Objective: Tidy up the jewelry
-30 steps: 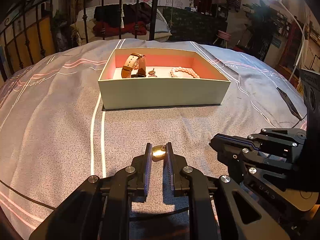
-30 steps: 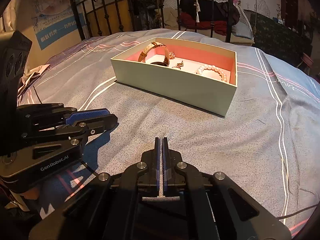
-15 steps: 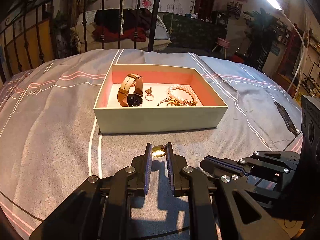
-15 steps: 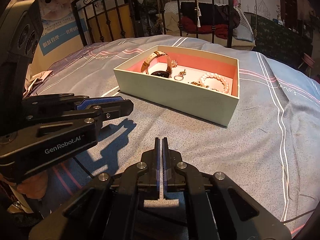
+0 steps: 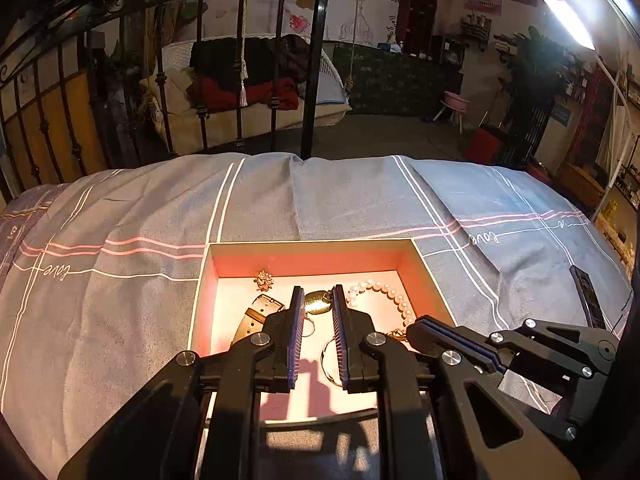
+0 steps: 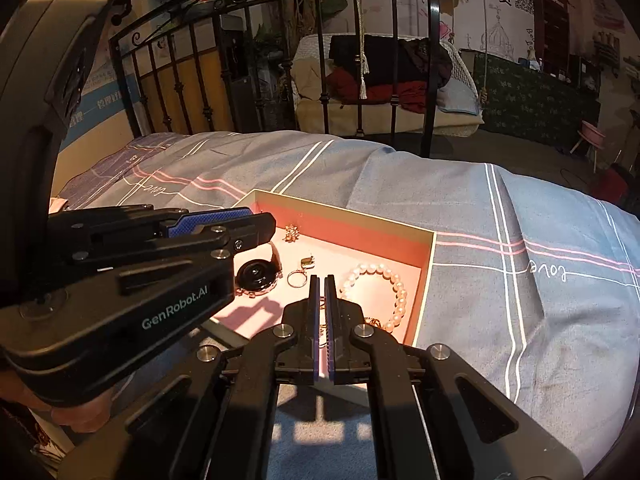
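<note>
Evidently small, light and slick, the gold pendant (image 5: pixel 318 301) is pinched at its edges by the left gripper (image 5: pixel 316 300) above the open box (image 5: pixel 434 280), while the right gripper (image 6: pixel 321 286) is kept pressed together, empty.

A lived-in bedroom — bed (image 5: pixel 140 300) under grey striped bedding, black iron bedframe (image 5: pixel 316 60) at 12 o'clock, clothes heaped on a wicker seat (image 5: pixel 256 84) behind, lamp (image 5: pixel 568 24) at 2 o'clock.
</note>
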### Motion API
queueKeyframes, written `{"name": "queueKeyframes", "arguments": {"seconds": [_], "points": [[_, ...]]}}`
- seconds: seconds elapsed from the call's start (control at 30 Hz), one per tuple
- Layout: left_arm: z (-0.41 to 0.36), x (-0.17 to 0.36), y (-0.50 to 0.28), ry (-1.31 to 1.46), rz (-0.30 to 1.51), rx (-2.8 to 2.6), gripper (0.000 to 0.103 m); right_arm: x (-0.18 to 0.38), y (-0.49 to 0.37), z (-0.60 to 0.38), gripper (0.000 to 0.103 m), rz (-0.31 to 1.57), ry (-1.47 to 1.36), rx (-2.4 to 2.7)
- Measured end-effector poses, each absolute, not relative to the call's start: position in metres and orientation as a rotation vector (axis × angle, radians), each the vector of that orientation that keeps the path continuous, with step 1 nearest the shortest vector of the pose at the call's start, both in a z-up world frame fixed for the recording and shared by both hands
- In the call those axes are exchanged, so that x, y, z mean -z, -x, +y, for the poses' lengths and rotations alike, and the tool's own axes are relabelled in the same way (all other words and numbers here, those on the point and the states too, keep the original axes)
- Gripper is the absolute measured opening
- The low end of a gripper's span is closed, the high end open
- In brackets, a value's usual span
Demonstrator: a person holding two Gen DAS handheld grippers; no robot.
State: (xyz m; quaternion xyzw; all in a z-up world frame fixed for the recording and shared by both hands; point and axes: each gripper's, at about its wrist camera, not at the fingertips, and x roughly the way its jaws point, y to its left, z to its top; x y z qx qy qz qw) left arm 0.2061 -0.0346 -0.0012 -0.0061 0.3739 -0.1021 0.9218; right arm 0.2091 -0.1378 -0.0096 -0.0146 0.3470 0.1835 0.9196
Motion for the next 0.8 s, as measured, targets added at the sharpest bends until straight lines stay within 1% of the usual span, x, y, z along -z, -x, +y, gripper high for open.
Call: {"name": "queueKeyframes", "arguments": {"seconds": [0.17,0.33,0.57,0.8], "points": [[-0.036,0.023,-0.231,0.017,0.858,0.2,0.014,0.021,-0.225,-0.136,0.003,0.755,0.047,-0.371],[-0.039,0.039,-0.241,0.001,0.905,0.197,0.014,0.036,-0.231,-0.132,0.003,0.804,0.053,-0.383],[-0.04,0.052,-0.244,0.001,0.935,0.192,0.013,0.046,-0.236,-0.13,0.003,0.827,0.052,-0.397],[-0.042,0.051,-0.248,-0.006,0.942,0.187,0.014,0.047,-0.234,-0.127,0.003,0.833,0.063,-0.413]]}}
